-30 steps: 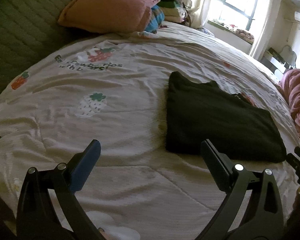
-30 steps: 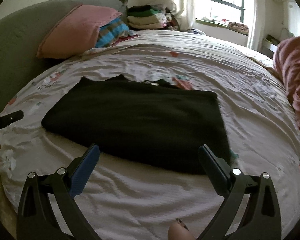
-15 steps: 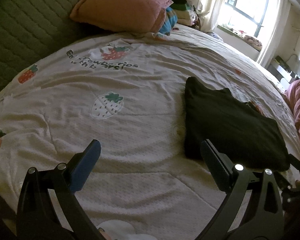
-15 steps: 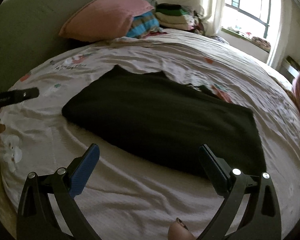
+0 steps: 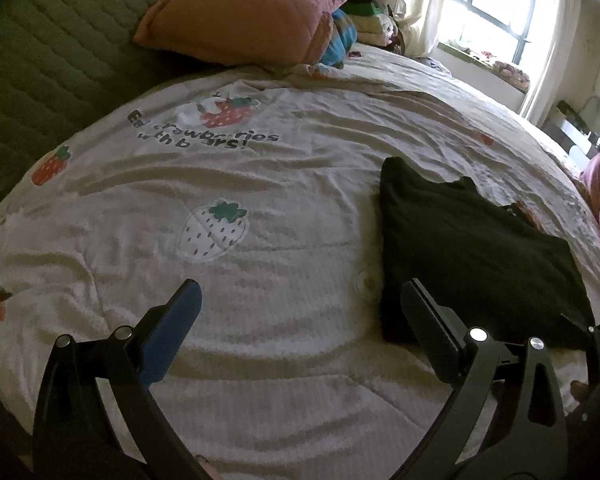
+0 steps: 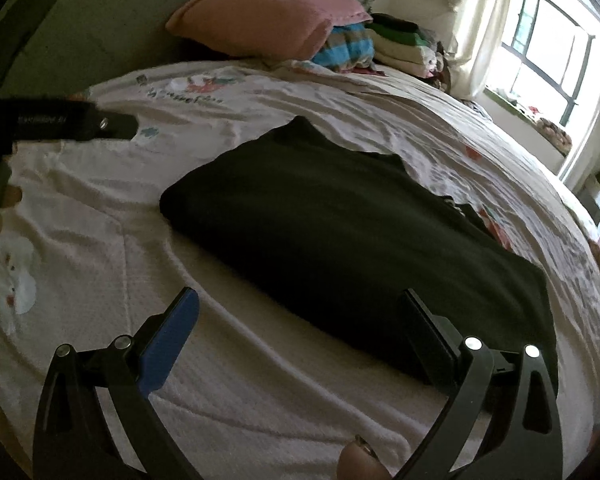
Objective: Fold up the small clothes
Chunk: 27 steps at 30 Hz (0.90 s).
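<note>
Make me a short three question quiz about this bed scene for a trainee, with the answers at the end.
1. True or false: the left tongs are shut on the black garment.
2. Which item leans against the headboard? A) pink pillow B) a laundry basket C) a lamp
3. Fill in: the black garment lies flat on the ______ printed with strawberries.

Key:
1. False; both the left tongs and the right tongs are open and hold nothing.
2. A
3. bedspread
</note>
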Each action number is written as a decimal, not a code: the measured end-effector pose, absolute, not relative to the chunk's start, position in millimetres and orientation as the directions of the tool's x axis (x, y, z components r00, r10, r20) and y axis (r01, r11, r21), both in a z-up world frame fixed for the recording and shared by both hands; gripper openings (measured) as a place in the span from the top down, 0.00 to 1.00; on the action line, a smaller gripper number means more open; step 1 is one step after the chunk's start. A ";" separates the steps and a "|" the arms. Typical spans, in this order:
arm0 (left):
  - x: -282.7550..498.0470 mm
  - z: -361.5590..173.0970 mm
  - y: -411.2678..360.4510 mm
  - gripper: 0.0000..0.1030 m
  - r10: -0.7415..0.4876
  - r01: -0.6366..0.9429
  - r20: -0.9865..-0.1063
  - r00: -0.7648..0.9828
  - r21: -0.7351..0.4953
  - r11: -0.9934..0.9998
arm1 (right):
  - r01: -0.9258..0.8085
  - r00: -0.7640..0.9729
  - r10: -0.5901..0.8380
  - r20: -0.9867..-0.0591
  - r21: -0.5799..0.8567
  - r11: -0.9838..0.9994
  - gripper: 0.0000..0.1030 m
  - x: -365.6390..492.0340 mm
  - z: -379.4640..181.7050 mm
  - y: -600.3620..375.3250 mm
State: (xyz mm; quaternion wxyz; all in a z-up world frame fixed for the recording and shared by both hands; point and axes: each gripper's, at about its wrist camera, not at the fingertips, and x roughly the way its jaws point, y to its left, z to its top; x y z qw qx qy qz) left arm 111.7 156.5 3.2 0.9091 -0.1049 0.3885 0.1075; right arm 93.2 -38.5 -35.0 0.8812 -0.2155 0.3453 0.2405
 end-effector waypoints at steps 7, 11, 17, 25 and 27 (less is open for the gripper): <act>136.1 1.7 156.7 0.09 0.115 -0.278 -0.743 0.659 -0.099 0.955 | -0.575 0.661 0.218 -0.718 -0.299 0.762 0.04 103.3 -50.5 -14.3; 152.3 -0.4 155.2 0.09 0.119 -0.272 -0.752 0.649 -0.083 0.959 | -0.583 0.665 0.189 -0.722 -0.345 0.736 0.04 110.8 -61.0 0.6; 171.2 -5.6 153.8 0.09 0.133 -0.263 -0.763 0.633 -0.050 0.964 | -0.579 0.685 0.155 -0.712 -0.402 0.709 0.04 122.8 -70.9 17.0; 190.0 -11.8 152.3 0.09 0.136 -0.248 -0.774 0.618 -0.028 0.968 | -0.565 0.693 0.148 -0.706 -0.403 0.720 0.05 145.3 -75.7 27.9; 194.5 -13.1 150.9 0.09 0.133 -0.244 -0.778 0.615 -0.028 0.969 | -0.555 0.706 0.144 -0.693 -0.416 0.720 0.05 150.5 -76.4 30.8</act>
